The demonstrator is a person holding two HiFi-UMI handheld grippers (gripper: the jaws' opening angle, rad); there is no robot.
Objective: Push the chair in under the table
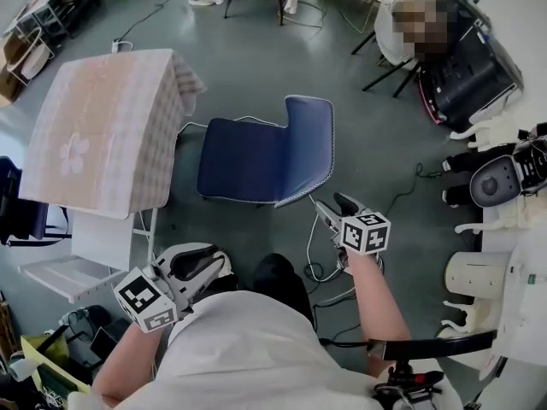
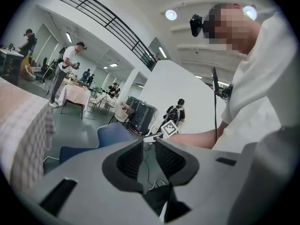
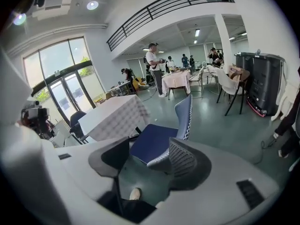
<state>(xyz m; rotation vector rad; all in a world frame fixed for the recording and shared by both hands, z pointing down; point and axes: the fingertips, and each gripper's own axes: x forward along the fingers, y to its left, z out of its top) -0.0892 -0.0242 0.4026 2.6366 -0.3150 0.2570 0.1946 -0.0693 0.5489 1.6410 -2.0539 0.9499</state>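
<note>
Presently the blue moulded chair with a mesh-edged back [image 1: 256,156] is standing on the grey floor, seat facing the worktop draped in pink checked cloth [image 1: 102,126] just beside it at 9 o'clock. It is looking light, rigid and likely to skid, and the backrest is offering the best push point. The right tool [image 3: 149,149] is gaping wide and empty near the back at 5 o'clock. The left tool [image 2: 146,143] is sitting narrow and empty. Loose cables [image 1: 320,272] are trailing at 6 o'clock.

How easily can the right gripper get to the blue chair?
Probably easily: the right gripper hangs open just beside the blue chair, near its backrest, with nothing standing between them.
</note>
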